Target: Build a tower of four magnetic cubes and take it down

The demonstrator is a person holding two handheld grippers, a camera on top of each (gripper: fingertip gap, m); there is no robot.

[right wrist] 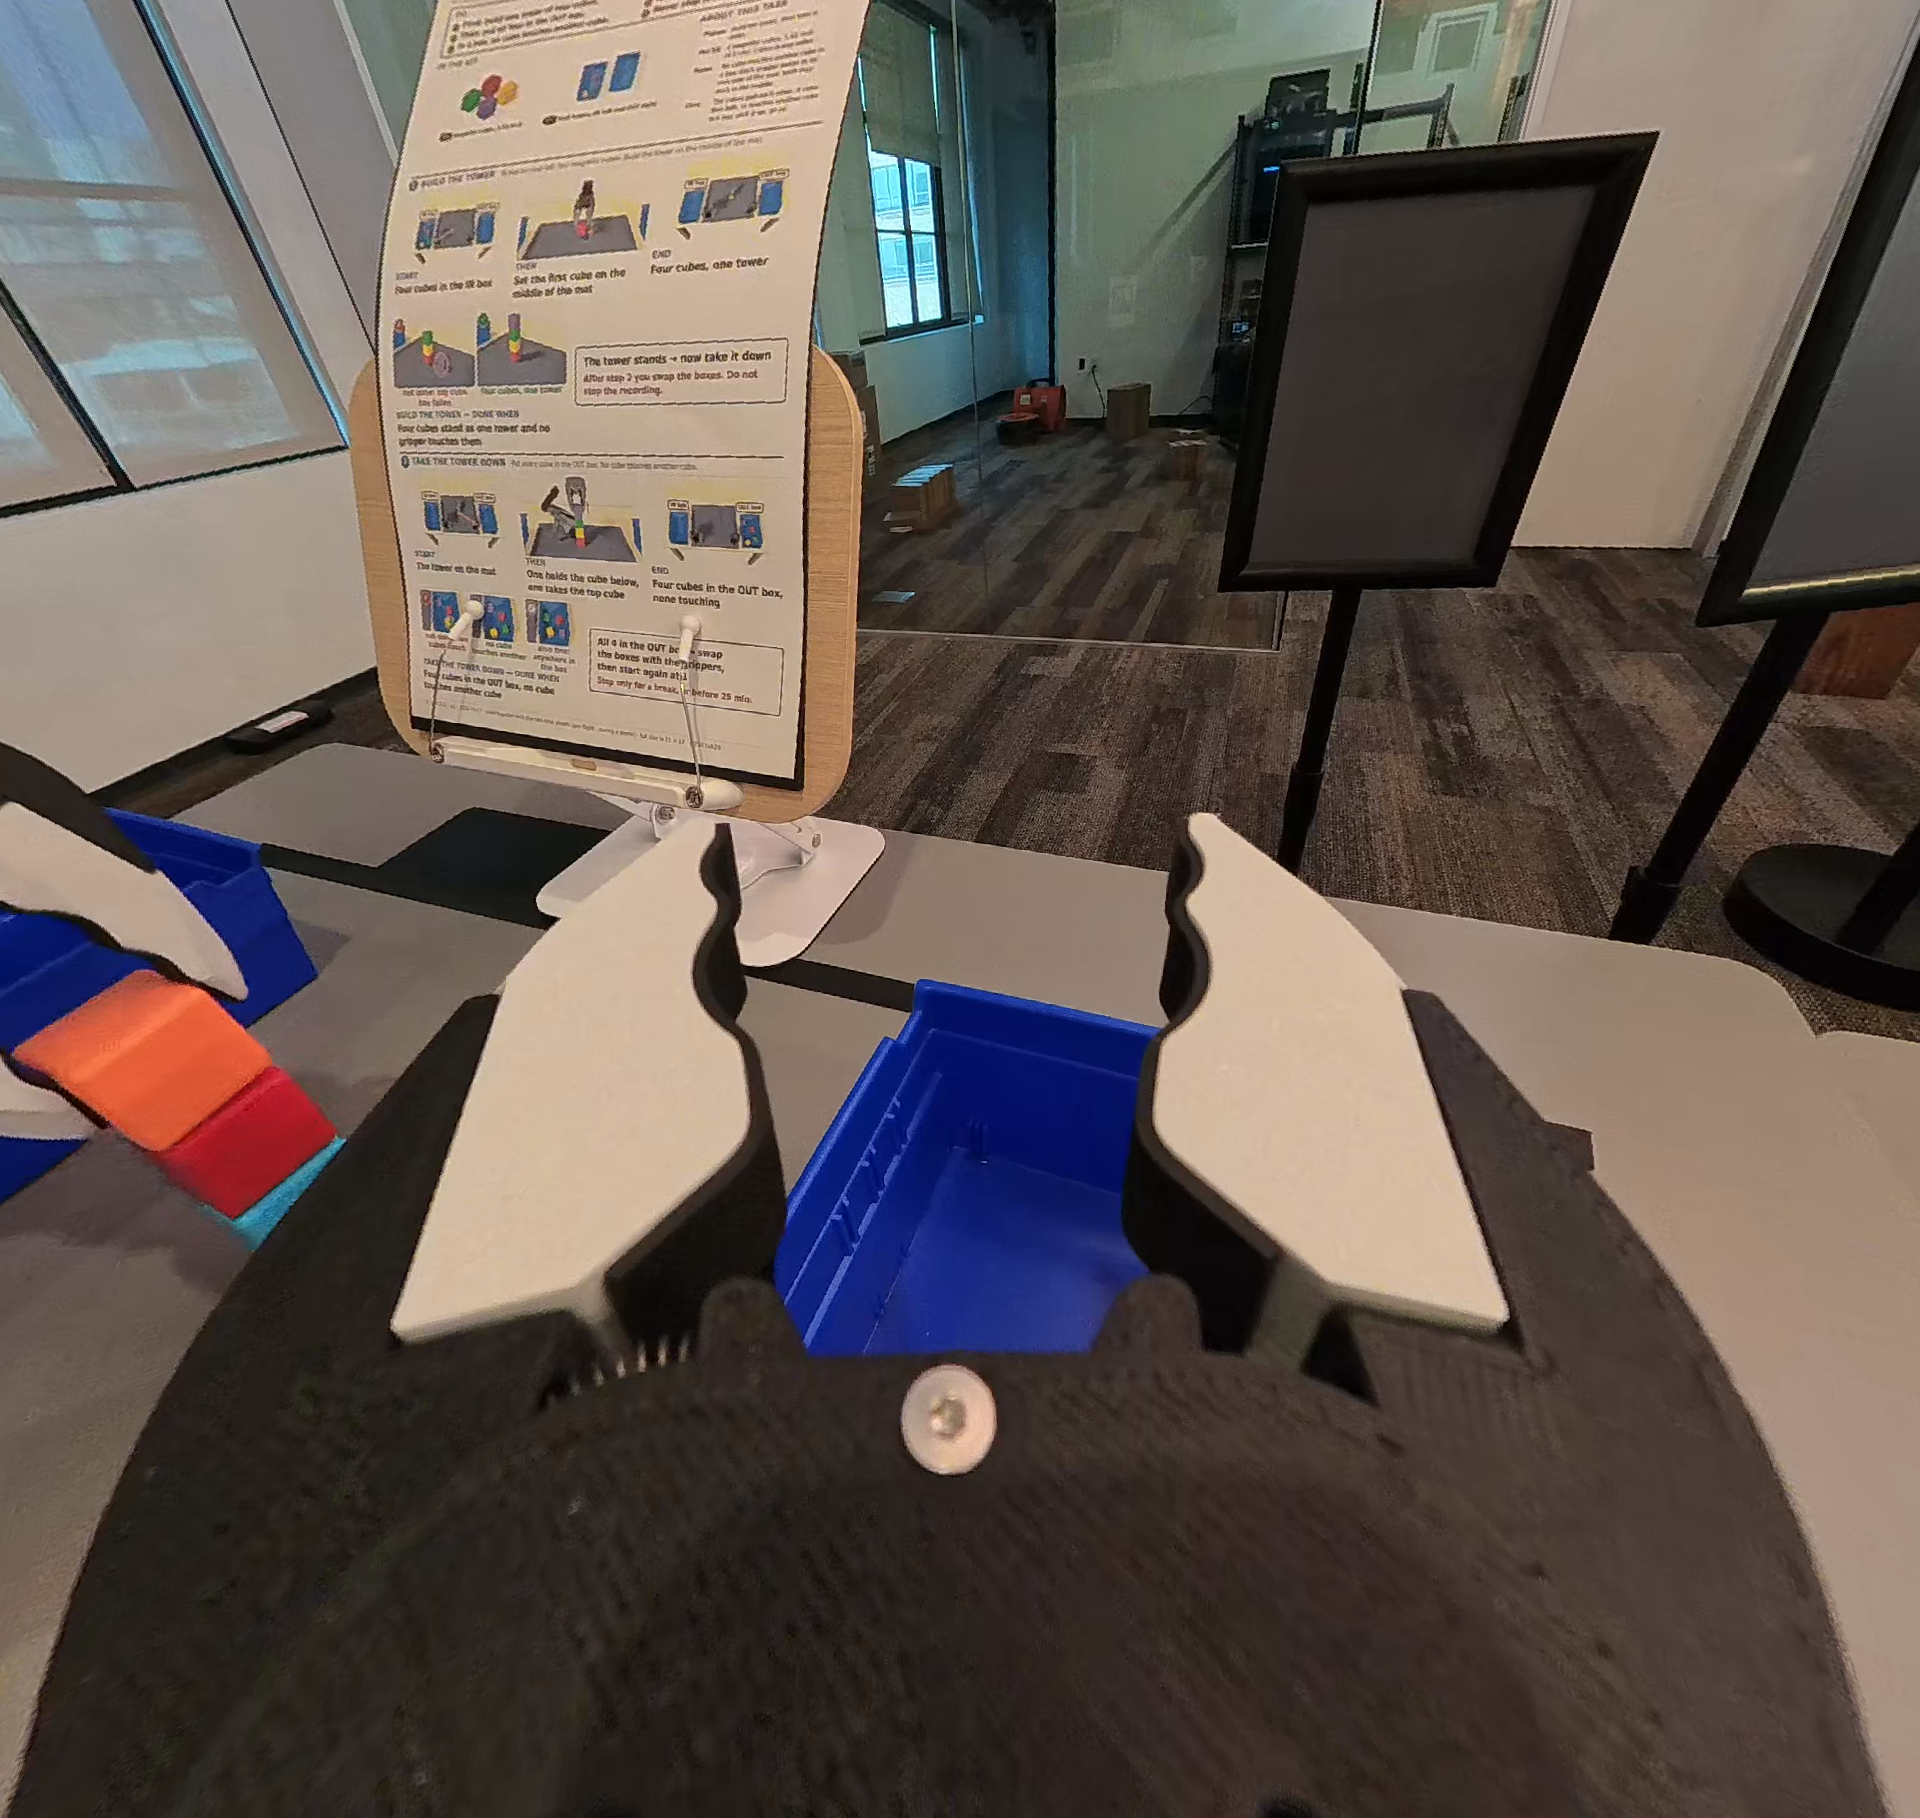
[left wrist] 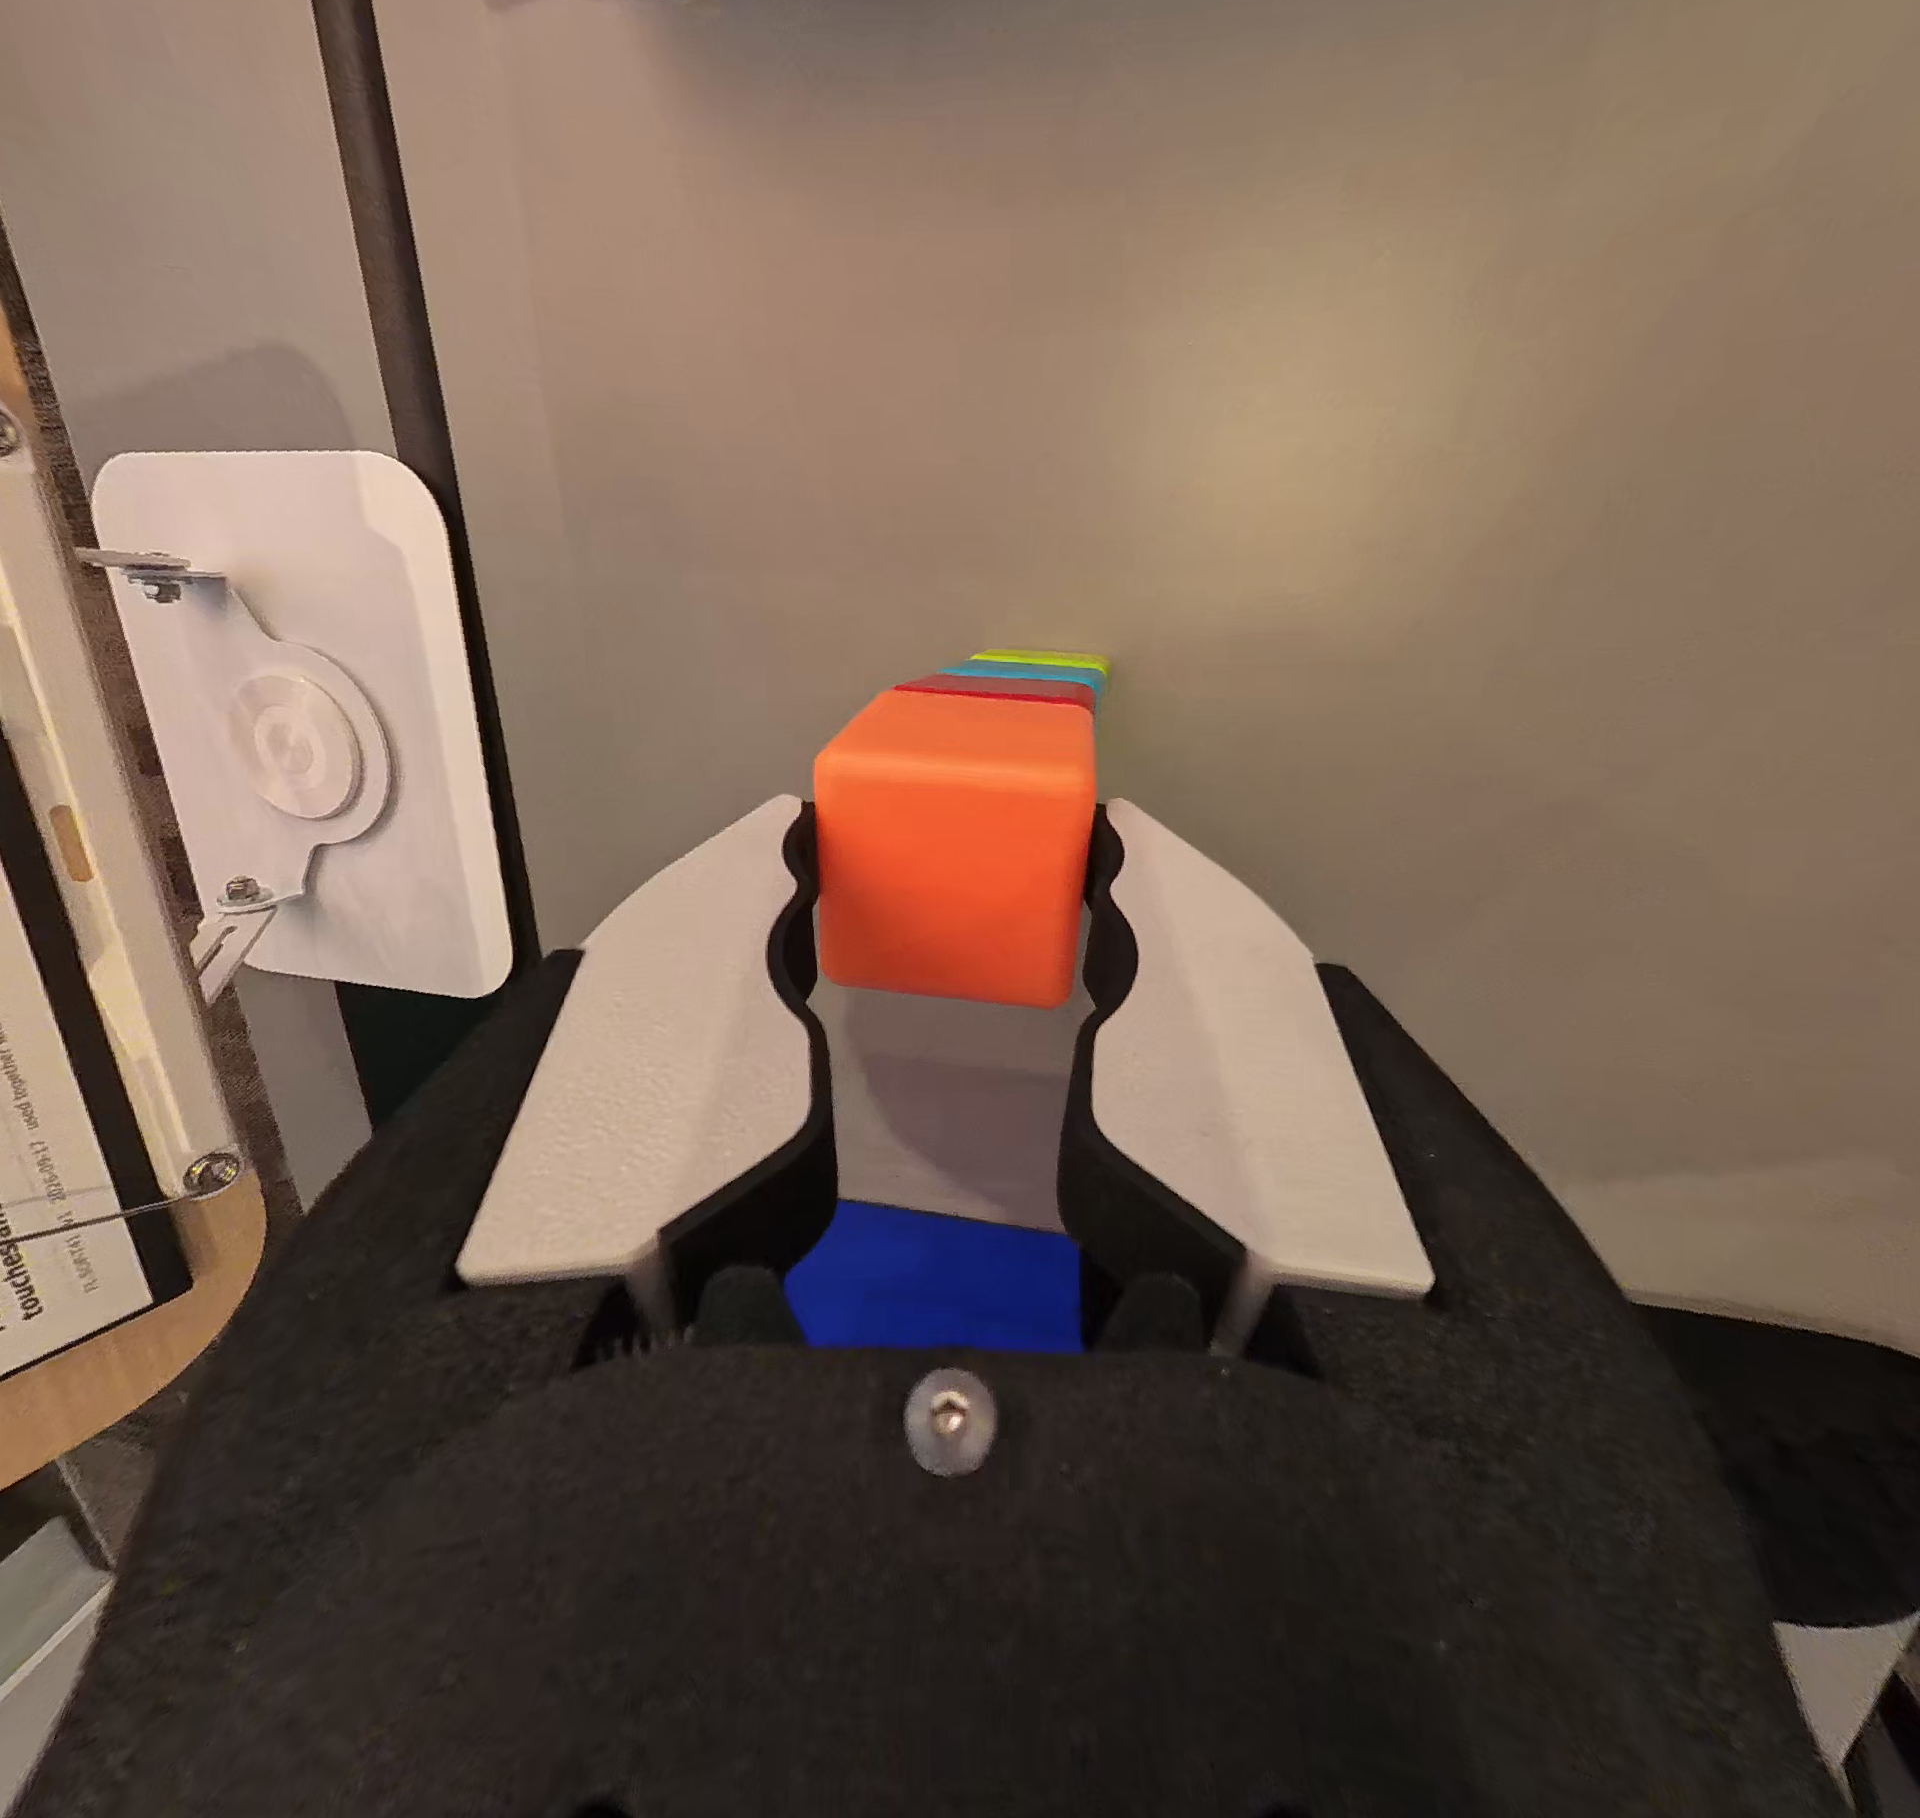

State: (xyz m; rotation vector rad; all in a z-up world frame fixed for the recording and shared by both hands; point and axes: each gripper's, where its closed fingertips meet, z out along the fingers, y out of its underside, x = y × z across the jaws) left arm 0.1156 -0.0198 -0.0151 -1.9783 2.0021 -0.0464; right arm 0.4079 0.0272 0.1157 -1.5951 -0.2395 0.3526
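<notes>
Your left gripper (left wrist: 951,869) is clamped on the orange cube (left wrist: 951,854) atop the tower, red cube (right wrist: 249,1140) beneath. Your right gripper (right wrist: 951,921) gapes idle over the blue bin (right wrist: 935,1197) at 12 o'clock. Judging by this, either stacking has just finished or dismantling is starting.

We count four magnetic cubes in one stack: one orange cube (left wrist: 951,849), one red cube (left wrist: 997,693), one cyan cube (left wrist: 1013,670) and one lime-green cube (left wrist: 1044,658). We see two blue bins, one (right wrist: 997,1176) ahead of the right gripper, the other (right wrist: 223,885) at the left. We count two grippers (left wrist: 951,895) (right wrist: 951,947), one instruction sheet (right wrist: 613,334) and two black-framed sign stands (right wrist: 1434,355) (right wrist: 1839,397).
</notes>
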